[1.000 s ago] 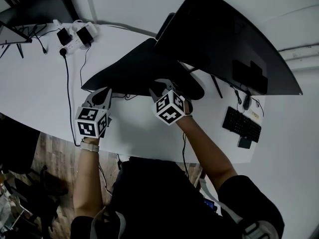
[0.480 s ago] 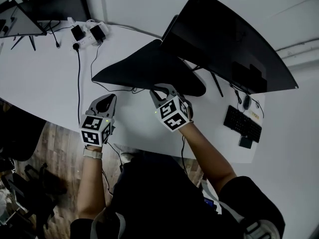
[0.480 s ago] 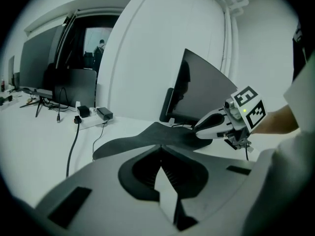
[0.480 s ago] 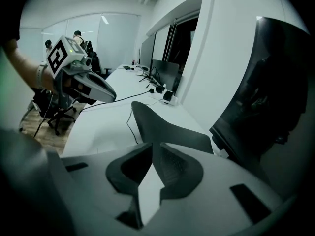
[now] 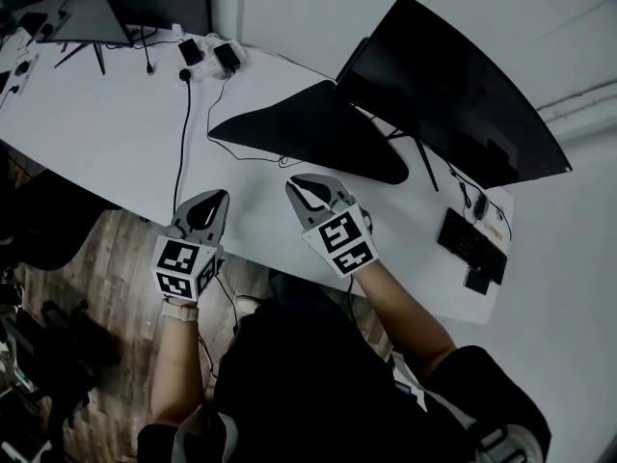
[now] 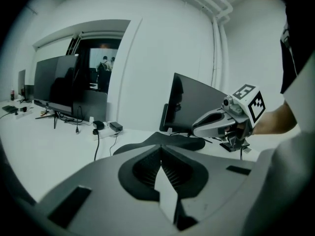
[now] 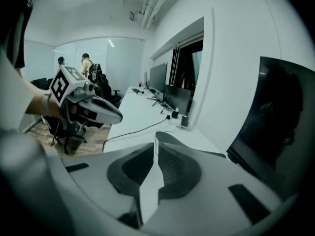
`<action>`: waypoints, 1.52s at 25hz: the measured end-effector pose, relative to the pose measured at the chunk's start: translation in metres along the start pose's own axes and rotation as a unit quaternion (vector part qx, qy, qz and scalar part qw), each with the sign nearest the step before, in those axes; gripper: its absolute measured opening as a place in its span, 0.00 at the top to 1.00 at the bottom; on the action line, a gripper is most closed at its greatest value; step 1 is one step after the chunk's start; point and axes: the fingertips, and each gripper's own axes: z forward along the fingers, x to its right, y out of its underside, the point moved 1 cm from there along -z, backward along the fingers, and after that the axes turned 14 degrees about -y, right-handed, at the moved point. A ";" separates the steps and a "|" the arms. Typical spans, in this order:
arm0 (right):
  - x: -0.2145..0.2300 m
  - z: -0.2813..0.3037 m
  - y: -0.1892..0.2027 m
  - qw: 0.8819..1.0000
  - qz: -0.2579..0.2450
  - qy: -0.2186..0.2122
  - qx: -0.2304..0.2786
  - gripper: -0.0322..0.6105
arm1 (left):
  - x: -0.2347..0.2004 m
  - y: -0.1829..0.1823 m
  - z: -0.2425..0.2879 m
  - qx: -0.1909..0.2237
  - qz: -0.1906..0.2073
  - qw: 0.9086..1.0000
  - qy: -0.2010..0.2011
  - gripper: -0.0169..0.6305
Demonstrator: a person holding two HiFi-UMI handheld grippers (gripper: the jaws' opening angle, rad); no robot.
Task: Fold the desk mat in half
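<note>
left claw (image 5: pixel 218 199) and right claw (image 5: pixel 295 185), both pinched shut on nothing, hover over the near edge of the white bench (image 5: pixel 106 133). beyond them, under the big monitor (image 5: pixel 453 95), the dark desk mat (image 5: pixel 308 128) lies apart from both, seemingly already doubled over. a good finish means checking its edges line up and pressing the crease flat, clear of the cable (image 5: pixel 183 143).

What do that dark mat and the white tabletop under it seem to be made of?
The desk mat: dark, matte, lying in soft curves rather than sharp creases, so probably flexible faux leather or rubber-backed fabric; the pictures can't settle which. The tabletop: white, smooth and evenly flat, likely laminate or painted board.
</note>
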 end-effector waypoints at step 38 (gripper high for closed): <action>-0.306 0.005 -0.147 0.949 -0.136 -0.219 0.180 0.89 | -0.082 0.000 -0.344 0.149 -0.073 0.955 -0.246 0.96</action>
